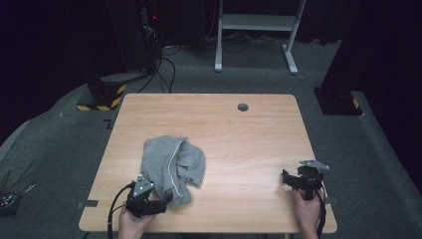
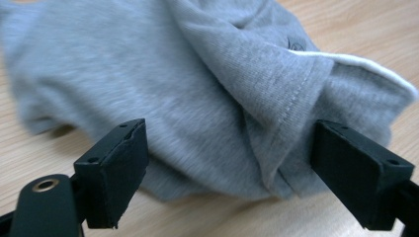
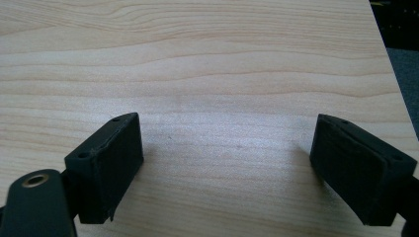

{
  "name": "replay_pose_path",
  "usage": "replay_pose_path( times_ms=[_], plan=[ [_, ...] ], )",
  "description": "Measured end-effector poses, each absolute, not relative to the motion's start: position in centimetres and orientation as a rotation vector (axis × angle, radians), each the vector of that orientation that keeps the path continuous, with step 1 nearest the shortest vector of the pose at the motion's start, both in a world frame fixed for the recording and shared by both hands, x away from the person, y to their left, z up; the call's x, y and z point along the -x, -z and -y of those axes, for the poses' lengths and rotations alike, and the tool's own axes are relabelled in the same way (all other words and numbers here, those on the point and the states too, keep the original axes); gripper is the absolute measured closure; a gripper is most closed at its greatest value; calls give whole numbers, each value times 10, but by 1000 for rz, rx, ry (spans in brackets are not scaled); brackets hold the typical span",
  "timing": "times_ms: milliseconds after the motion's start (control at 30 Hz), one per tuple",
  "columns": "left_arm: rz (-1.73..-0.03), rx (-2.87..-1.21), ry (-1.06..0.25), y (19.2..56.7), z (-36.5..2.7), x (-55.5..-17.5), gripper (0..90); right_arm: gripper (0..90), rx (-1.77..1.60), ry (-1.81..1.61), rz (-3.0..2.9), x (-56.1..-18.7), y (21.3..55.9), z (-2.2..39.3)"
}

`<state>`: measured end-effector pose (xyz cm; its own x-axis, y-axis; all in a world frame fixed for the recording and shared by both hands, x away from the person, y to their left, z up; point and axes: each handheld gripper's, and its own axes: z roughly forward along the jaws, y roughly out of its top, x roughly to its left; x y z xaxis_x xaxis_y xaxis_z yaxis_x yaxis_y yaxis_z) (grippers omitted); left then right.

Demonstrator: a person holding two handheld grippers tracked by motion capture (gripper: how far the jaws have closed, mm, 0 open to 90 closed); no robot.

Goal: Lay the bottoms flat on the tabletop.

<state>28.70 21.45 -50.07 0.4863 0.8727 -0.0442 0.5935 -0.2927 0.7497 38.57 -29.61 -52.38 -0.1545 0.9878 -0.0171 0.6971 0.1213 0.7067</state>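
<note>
grey garment [image 2: 197, 98] between gaping left gripper [image 2: 230, 173]

Left gripper [image 2: 230, 173] jaws spread wide, grey garment [image 2: 197, 94] crumpled on wooden table [image 2: 346, 29] between them.

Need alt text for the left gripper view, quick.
A crumpled grey garment lies on the wooden table, its near edge between the left gripper's two open black jaws. A stitched hem and a white-lined edge show at the right.

No legible text or labels
</note>
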Motion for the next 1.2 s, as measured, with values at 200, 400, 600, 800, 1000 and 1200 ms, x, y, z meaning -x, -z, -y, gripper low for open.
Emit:
replay_pose_path(
  times_ms=[200,400,600,800,1000,1200],
  plan=[
    [-1162,-2069,-468,502,-203,-296,322,137,-1608,-787,-1933,-386,524,294],
    [-1108,-2104,-396,501,-200,-302,637,136,-1607,-789,-1935,-387,524,292],
    [-1077,-2116,-389,494,-196,-306,767,133,-1611,-787,-1933,-387,524,291],
    [-1020,-2102,-392,482,-189,-307,796,150,-1586,-800,-1959,-385,524,286],
    [-1001,-2044,-376,466,-191,-309,801,432,-1457,-915,-2082,-380,520,268],
    [-991,-2004,-370,452,-191,-314,802,496,-1285,-1026,-2194,-379,513,233]
  ],
)
